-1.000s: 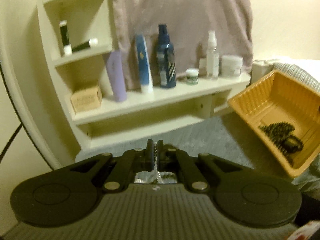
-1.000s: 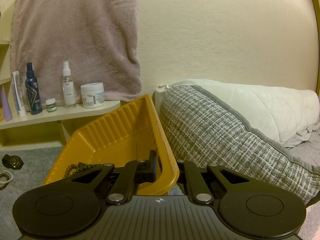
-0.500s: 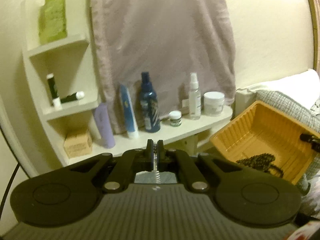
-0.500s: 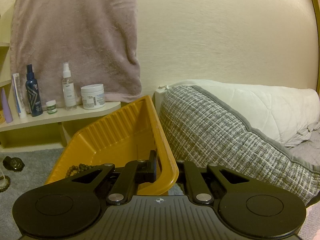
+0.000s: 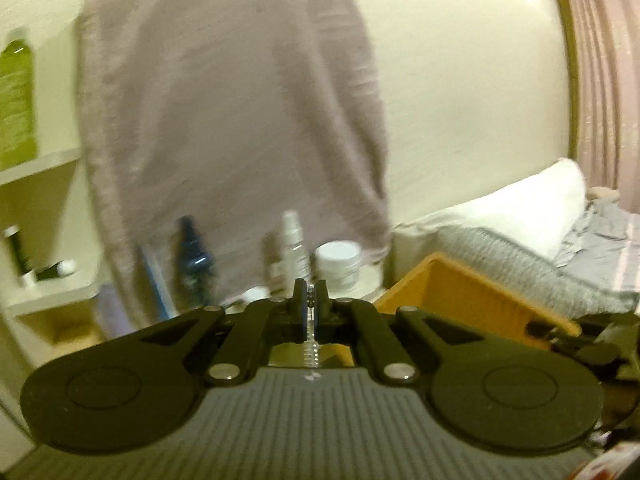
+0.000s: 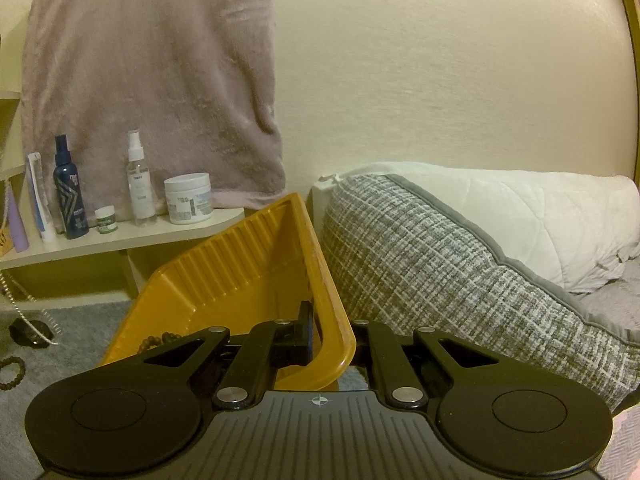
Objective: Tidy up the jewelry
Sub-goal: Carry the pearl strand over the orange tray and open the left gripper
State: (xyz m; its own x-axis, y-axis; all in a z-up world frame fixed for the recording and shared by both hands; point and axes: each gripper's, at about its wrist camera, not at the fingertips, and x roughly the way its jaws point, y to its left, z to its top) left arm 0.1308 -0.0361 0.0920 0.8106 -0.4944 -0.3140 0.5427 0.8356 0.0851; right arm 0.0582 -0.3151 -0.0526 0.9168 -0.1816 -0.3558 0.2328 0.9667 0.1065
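My right gripper (image 6: 326, 336) is shut on the near rim of the tilted yellow bin (image 6: 256, 280), which also shows in the left wrist view (image 5: 472, 292). Dark bead strands (image 6: 160, 340) lie in the bin's bottom. My left gripper (image 5: 311, 304) is shut on a silver chain (image 5: 312, 350), raised above the floor; in the right wrist view the chain (image 6: 24, 308) hangs at the far left. A dark lump of jewelry (image 6: 30, 330) and a brown bead bracelet (image 6: 12, 368) lie on the grey carpet (image 6: 80, 344).
A cream shelf (image 6: 120, 236) holds bottles, a white jar (image 6: 188, 198) and a small green-label pot (image 6: 106, 220). A mauve towel (image 6: 152, 80) hangs on the wall. A grey woven cushion (image 6: 440, 272) and white pillow (image 6: 520, 208) lie right of the bin.
My left gripper has risen and swung right with the chain, so the chain now dangles in the right wrist view. My right gripper still holds the bin's rim; the bin barely moved.
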